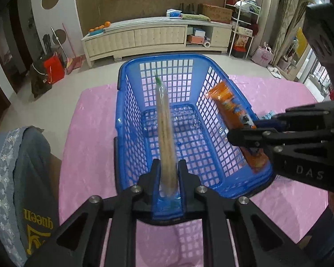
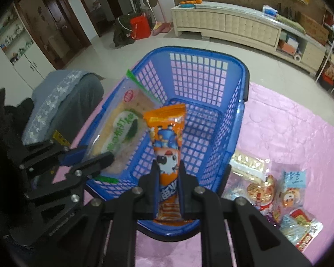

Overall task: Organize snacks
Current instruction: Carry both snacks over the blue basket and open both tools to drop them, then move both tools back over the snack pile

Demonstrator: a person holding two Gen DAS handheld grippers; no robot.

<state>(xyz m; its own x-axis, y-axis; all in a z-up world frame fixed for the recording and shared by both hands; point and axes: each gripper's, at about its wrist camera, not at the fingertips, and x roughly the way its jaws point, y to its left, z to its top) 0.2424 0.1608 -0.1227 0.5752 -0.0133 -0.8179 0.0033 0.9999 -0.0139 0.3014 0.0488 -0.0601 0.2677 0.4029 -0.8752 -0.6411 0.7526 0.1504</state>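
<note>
A blue plastic basket (image 1: 127, 102) stands on the pink cloth; it also shows in the right wrist view (image 2: 240, 102). My left gripper (image 1: 168, 166) is shut on a clear packet of crackers (image 1: 164, 133), held edge-on over the basket's near rim; its face shows in the right wrist view (image 2: 120, 131). My right gripper (image 2: 168, 166) is shut on an orange snack packet (image 2: 167, 133), held over the basket's near end. In the left wrist view that packet (image 1: 231, 109) hangs over the basket's right wall, with the right gripper (image 1: 251, 131) beside it.
Several loose snack packets (image 2: 285, 191) lie on the pink cloth (image 2: 300, 133) to the right of the basket. A grey garment (image 1: 22, 178) lies at the cloth's left edge. A cream cabinet (image 1: 144, 37) stands by the far wall.
</note>
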